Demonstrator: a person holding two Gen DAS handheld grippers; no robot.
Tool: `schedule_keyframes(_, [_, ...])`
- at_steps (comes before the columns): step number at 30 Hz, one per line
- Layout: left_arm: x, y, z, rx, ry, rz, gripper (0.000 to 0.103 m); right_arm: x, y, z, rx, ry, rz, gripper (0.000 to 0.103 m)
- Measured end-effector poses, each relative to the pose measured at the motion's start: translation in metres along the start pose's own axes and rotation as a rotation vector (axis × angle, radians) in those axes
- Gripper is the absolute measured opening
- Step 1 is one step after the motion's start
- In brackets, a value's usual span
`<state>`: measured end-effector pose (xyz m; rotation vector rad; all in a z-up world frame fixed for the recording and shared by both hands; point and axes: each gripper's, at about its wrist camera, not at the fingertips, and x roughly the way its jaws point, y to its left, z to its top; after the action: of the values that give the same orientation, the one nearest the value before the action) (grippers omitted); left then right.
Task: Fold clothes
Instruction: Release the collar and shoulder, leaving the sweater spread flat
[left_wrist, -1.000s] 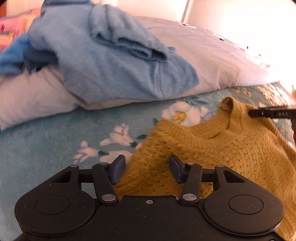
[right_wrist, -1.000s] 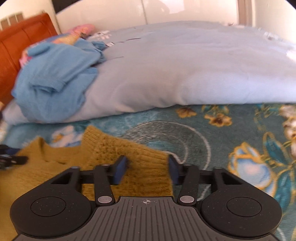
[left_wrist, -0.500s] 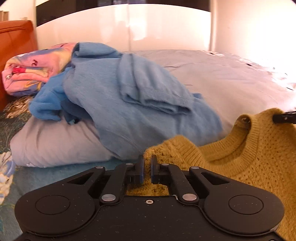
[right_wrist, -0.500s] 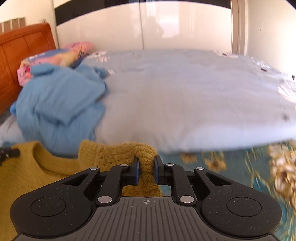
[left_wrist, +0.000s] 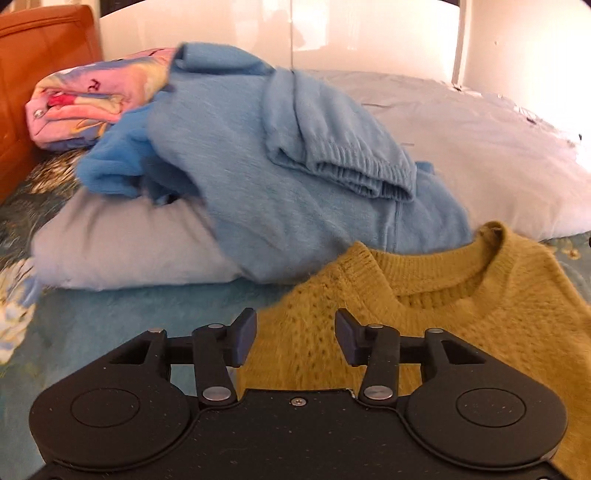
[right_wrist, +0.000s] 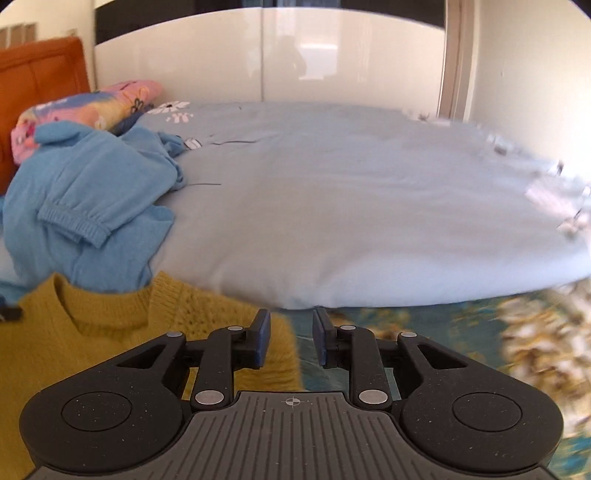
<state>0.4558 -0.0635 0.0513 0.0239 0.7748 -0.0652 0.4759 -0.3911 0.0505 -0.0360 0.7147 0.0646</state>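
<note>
Left tongs (left_wrist: 295, 334): released, jaws spread wide, nothing between the pads; they sit just above the left shoulder area of the mustard knit sweater (left_wrist: 461, 314). Right tongs (right_wrist: 291, 341): released too, gap narrower, poised over the sweater's right edge (right_wrist: 110, 332) where the knit meets the floral bedspread (right_wrist: 461, 332).

Sweater lies flat on the bed, neckline facing away from the cameras, collar open.

Surroundings: directly behind the collar a crumpled blue garment (left_wrist: 277, 177) is heaped on the near corner of a pale grey duvet (left_wrist: 480, 155); its ribbed cuff hangs toward the sweater, and its lower edge appears to touch or just overlap the sweater's collar and shoulder line. A pink patterned pillow (left_wrist: 96, 96) is behind the blue heap, against an orange headboard (left_wrist: 40, 55). White glossy wardrobe doors (right_wrist: 295, 55) close the background. Bedspread at far right of the right wrist view is blurred
</note>
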Motion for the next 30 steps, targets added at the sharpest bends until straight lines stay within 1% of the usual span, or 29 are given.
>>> schedule_keyframes(2, [-0.026, 0.006, -0.004, -0.049, 0.005, -0.025, 0.047, -0.022, -0.008, -0.004, 0.007, 0.006, 0.002, 0.021])
schedule_keyframes(3, [-0.04, 0.01, -0.007, -0.075, 0.008, -0.037, 0.051, -0.034, -0.011, -0.008, 0.012, 0.007, 0.006, 0.021])
schedule_keyframes(4, [-0.054, 0.013, -0.012, -0.092, 0.007, -0.053, 0.055, -0.047, -0.014, -0.013, 0.015, 0.01, 0.014, 0.025])
schedule_keyframes(5, [-0.068, 0.016, -0.018, -0.105, 0.004, -0.07, 0.056, -0.06, -0.017, -0.02, 0.016, 0.019, 0.027, 0.03])
schedule_keyframes(6, [-0.082, 0.019, -0.024, -0.118, 0.002, -0.087, 0.058, -0.073, -0.018, -0.028, 0.015, 0.027, 0.032, 0.039])
schedule_keyframes(8, [-0.109, 0.024, -0.038, -0.137, -0.006, -0.111, 0.06, -0.099, -0.02, -0.049, 0.004, 0.041, 0.028, 0.04])
schedule_keyframes(10, [-0.132, 0.028, -0.057, -0.137, -0.012, -0.112, 0.069, -0.122, -0.024, -0.073, 0.016, 0.064, 0.028, 0.04])
schedule_keyframes(12, [-0.152, 0.032, -0.08, -0.128, -0.005, -0.117, 0.07, -0.14, -0.028, -0.099, 0.064, 0.095, 0.035, 0.04])
schedule_keyframes(15, [-0.178, 0.039, -0.117, -0.144, 0.006, -0.126, 0.073, -0.162, -0.03, -0.141, 0.131, 0.143, 0.027, 0.041])
schedule_keyframes(19, [-0.197, 0.043, -0.172, -0.17, 0.066, -0.144, 0.073, -0.19, -0.028, -0.197, 0.192, 0.199, 0.031, 0.041])
schedule_keyframes(20, [-0.201, 0.043, -0.187, -0.176, 0.084, -0.152, 0.073, -0.196, -0.028, -0.21, 0.209, 0.204, 0.029, 0.042])
schedule_keyframes(22, [-0.206, 0.041, -0.212, -0.181, 0.115, -0.171, 0.073, -0.211, -0.03, -0.233, 0.252, 0.208, 0.026, 0.048])
schedule_keyframes(24, [-0.209, 0.036, -0.234, -0.178, 0.146, -0.192, 0.073, -0.221, -0.034, -0.251, 0.314, 0.204, 0.04, 0.049])
schedule_keyframes(28, [-0.212, 0.022, -0.256, -0.183, 0.175, -0.244, 0.073, -0.235, -0.038, -0.27, 0.43, 0.183, 0.086, 0.049])
schedule_keyframes(30, [-0.213, 0.013, -0.261, -0.174, 0.189, -0.266, 0.073, -0.236, -0.035, -0.274, 0.453, 0.175, 0.114, 0.048])
